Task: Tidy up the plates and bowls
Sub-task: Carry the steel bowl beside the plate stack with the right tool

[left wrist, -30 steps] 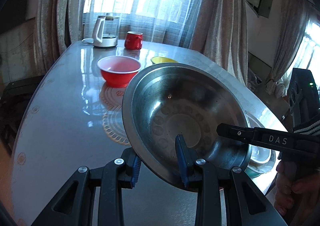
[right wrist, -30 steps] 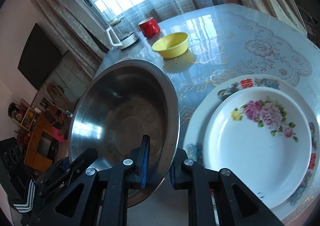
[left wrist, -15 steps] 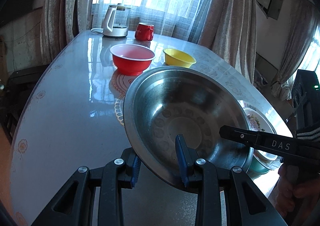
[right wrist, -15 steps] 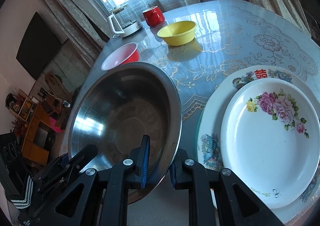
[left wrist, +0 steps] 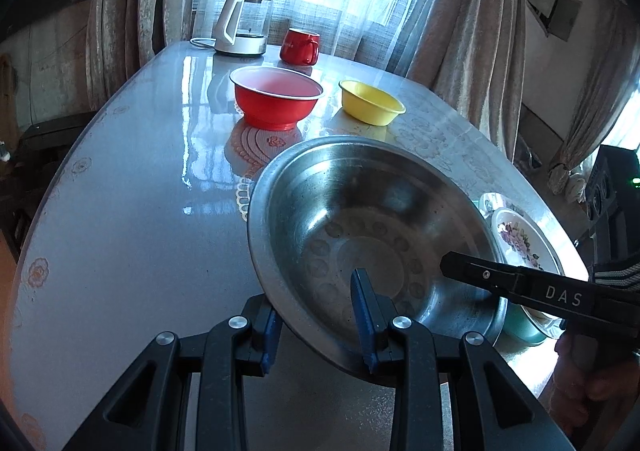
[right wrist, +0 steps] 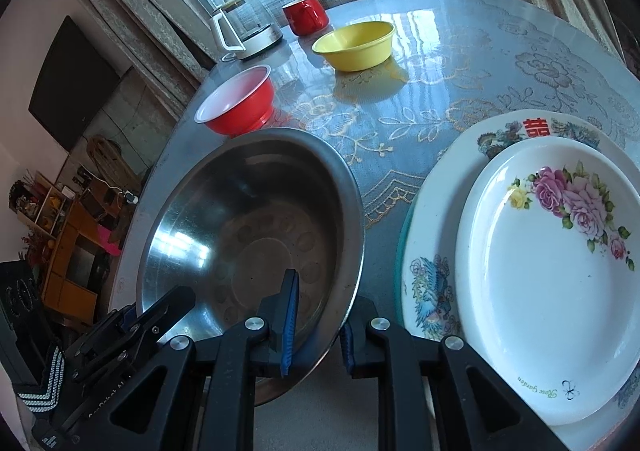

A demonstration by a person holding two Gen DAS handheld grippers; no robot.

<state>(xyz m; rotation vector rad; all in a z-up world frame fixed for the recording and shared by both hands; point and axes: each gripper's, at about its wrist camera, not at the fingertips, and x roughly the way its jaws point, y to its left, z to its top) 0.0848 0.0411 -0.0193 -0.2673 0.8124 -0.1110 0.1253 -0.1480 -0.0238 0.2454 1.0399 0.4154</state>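
A large steel bowl (left wrist: 360,227) is held by both grippers above the table's near edge. My left gripper (left wrist: 318,325) is shut on its near-left rim. My right gripper (right wrist: 318,325) is shut on its right rim, and the bowl (right wrist: 248,219) fills the lower left of that view. A red bowl (left wrist: 276,99) and a yellow bowl (left wrist: 372,102) stand further back; they also show in the right wrist view, red (right wrist: 238,103) and yellow (right wrist: 354,45). A stack of floral plates (right wrist: 540,251) lies to the right of the steel bowl, partly hidden in the left wrist view (left wrist: 520,239).
A glass kettle (left wrist: 242,23) and a red mug (left wrist: 300,46) stand at the table's far end by the curtained window. The table (left wrist: 120,219) has a glossy lace-patterned top. A teal dish (left wrist: 520,325) sits under the plate stack.
Both grippers have drawn the steel bowl back toward the near edge. The red and yellow bowls now show fully beyond it.
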